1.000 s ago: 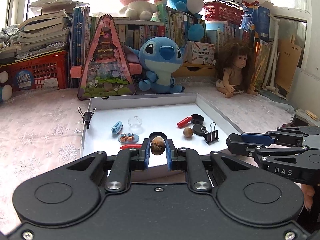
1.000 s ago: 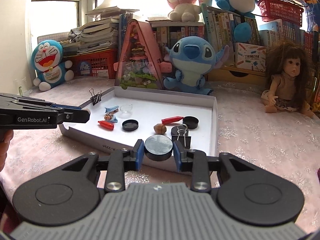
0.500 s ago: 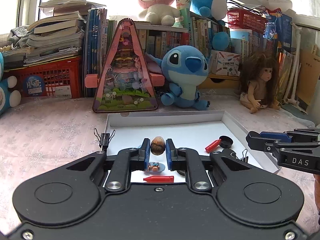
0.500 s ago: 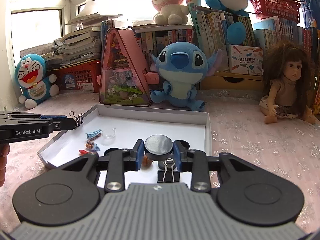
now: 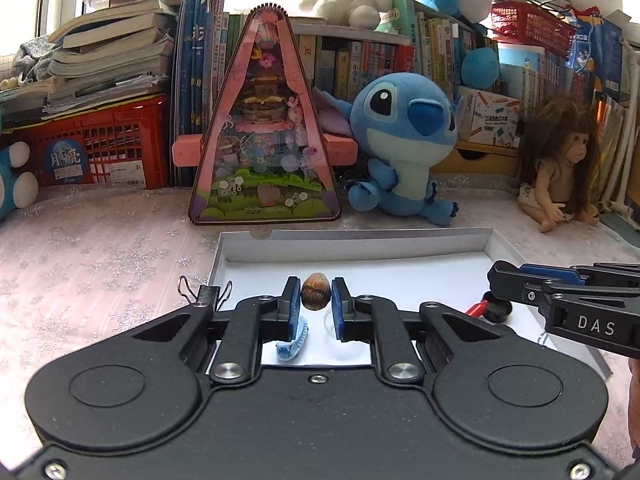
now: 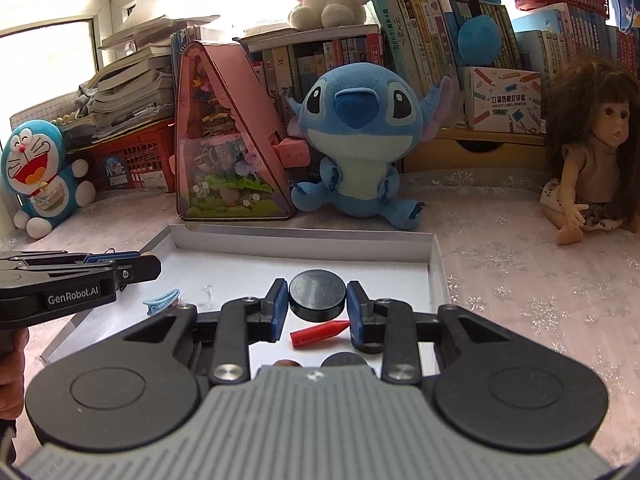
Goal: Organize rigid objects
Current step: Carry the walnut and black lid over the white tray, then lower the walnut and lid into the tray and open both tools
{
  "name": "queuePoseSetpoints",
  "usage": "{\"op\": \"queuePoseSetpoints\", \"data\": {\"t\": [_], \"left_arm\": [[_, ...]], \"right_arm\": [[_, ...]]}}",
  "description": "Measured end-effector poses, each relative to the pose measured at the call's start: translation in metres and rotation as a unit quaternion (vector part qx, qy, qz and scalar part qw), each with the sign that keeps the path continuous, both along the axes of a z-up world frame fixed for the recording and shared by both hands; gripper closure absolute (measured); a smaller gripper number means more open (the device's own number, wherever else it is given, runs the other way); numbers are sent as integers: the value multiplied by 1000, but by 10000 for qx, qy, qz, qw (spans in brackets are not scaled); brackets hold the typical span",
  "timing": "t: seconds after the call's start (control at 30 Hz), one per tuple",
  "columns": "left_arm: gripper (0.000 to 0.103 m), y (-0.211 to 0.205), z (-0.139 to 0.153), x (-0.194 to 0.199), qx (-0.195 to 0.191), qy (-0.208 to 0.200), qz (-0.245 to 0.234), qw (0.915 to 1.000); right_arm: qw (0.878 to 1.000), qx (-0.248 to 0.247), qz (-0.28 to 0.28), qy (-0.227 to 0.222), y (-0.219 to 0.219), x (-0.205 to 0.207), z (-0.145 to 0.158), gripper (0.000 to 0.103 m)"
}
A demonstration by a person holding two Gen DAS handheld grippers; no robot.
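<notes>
My left claw point(image 5: 316, 298) grips a smooth brown nut point(image 5: 315, 297) over the white tray point(image 5: 352, 240), near its left wall; my right claw point(image 6: 317, 300) pinches a black disc point(image 6: 317, 295) by its rim above the tray's middle. I judge the rounded nut could squirt out if I tilt. Lowering the disc, I might knock the red crayon point(image 6: 320, 332) just below it, or bump claws.
</notes>
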State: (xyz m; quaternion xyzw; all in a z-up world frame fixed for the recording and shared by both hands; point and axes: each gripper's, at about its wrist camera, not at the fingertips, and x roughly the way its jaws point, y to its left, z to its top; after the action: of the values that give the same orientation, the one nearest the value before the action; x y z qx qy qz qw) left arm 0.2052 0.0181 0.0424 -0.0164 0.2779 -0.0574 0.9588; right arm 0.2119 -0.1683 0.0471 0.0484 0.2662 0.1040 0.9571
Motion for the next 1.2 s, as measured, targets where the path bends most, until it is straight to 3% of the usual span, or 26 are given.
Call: {"op": "queuePoseSetpoints", "data": {"t": [0.5, 1.2], "left_arm": [[88, -8, -18, 44, 142, 358, 51, 9992], [86, -14, -31, 55, 362, 759, 3, 9965]], "right_arm": [[9993, -230, -76, 292, 17, 38, -15, 66], [9973, -393, -111, 613, 24, 50, -25, 66]]}}
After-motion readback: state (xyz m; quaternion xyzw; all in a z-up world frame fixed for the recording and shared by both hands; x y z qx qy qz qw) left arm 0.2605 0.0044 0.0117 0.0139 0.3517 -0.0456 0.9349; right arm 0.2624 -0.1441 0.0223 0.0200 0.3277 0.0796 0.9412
